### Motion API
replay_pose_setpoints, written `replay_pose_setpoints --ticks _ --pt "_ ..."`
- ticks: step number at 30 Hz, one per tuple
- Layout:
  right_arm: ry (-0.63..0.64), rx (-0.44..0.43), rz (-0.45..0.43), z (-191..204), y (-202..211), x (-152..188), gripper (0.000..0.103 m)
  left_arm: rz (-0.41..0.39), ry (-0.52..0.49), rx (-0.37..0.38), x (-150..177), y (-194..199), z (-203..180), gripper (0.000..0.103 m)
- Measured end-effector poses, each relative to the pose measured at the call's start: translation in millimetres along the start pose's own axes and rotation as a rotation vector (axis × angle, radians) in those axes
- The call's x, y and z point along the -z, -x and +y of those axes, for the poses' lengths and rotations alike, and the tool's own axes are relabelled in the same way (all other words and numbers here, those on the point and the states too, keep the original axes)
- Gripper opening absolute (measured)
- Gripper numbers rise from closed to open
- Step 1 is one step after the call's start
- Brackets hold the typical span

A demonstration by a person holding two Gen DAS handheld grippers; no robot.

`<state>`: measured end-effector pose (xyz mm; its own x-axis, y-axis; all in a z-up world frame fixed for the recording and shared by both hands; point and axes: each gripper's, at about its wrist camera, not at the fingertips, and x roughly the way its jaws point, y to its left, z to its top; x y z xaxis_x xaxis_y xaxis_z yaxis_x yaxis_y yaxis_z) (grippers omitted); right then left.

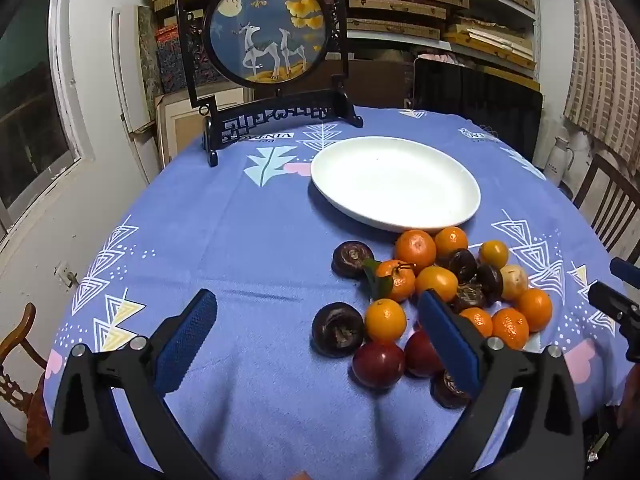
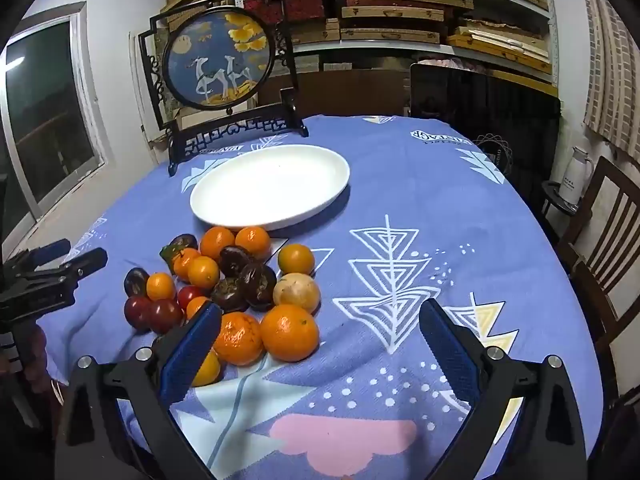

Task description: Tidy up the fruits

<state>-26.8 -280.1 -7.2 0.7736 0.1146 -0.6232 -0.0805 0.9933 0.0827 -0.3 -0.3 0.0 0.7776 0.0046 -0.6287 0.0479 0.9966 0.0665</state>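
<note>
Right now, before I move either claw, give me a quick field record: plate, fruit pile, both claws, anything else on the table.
plate: white plate, nothing on it, just beyond the fruit
fruit pile: fruit pile loose on the blue tablecloth; oranges, dark round fruits, red ones, one pale fruit
left claw: left claw open, holding nothing, pile at its right finger
right claw: right claw open, holding nothing, pile at its left finger
other: framed deer screen upright behind the plate
</note>
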Motion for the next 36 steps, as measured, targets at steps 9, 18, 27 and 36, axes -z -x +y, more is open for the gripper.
replay_pose_setpoints --ticks 9,18,27,36 --pt "0.022 -0.017 0.019 3 0 1 0.099 0.024 0.014 -0.004 0 -3 4 0.099" --pt "0.045 -0.023 0.023 12 -3 4 0.099 0.040 0.022 0.001 2 -9 7 0.099" --pt "0.030 0.013 -0.018 9 2 3 0.099 0.029 0.016 0.004 3 -6 6 0.099" --pt "0.024 0.000 -0.005 10 1 4 0.099 0.030 0.015 0.007 5 -5 6 0.099"
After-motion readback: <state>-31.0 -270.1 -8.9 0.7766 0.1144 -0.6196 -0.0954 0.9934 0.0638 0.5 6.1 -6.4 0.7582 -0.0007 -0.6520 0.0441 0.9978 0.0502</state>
